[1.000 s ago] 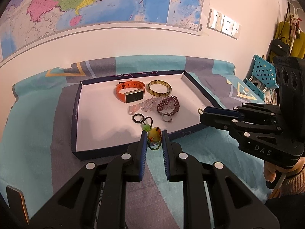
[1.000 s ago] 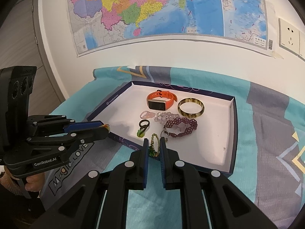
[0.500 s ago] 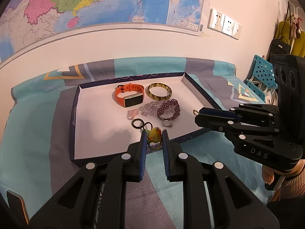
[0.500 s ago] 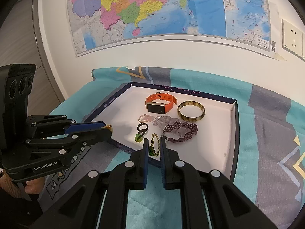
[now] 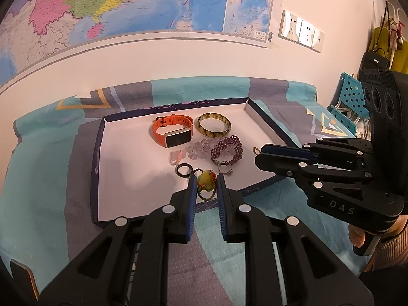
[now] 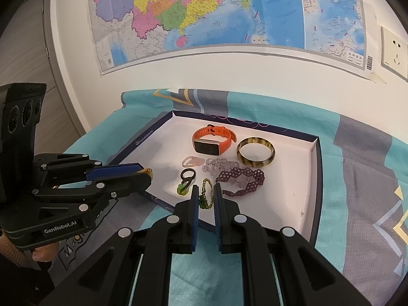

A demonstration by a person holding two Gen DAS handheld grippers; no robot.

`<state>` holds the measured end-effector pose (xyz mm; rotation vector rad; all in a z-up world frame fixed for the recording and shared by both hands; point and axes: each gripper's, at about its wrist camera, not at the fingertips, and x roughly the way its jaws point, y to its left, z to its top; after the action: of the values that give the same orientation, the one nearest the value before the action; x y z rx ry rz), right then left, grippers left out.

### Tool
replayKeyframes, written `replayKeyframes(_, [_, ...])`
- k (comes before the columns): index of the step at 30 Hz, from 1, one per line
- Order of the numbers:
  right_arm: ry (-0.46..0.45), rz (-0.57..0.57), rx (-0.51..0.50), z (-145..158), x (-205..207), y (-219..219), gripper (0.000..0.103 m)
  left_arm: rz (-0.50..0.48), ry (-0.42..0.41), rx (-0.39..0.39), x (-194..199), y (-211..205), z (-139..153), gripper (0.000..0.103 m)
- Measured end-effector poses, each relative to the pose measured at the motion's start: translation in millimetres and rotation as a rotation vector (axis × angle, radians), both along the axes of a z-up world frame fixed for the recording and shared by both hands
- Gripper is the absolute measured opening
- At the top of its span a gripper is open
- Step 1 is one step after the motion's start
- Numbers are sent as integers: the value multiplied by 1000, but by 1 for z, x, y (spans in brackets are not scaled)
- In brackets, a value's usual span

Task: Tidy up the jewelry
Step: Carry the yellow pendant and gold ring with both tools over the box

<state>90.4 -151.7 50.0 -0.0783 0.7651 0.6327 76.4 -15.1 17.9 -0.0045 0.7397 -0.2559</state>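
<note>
Tray [image 5: 98, 158] on teal-grey cloth [image 5: 46, 178], below wall map [image 5: 102, 5]. In tray: orange watch [image 5: 173, 132], mottled bangle [image 5: 213, 125], clear beads [image 5: 201, 149], purple bracelet [image 5: 227, 149], black ring [image 5: 184, 170], all grouped mid-tray, near each other. Left gripper [image 5: 206, 182] nearly closed, narrow gap; yellow-green charm [image 5: 206, 180] sits between fingertips, grip unclear. Right gripper [image 6: 206, 193] pinched almost shut; green bead chain [image 6: 207, 196] seen in gap, hold uncertain. Both hover at tray's near edge
</note>
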Motion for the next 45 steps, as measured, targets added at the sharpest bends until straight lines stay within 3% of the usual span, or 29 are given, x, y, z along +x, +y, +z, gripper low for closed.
replayKeyframes(45, [44,-13,-13,-18,30,7,10,20,33,41,25,-9,-18,16])
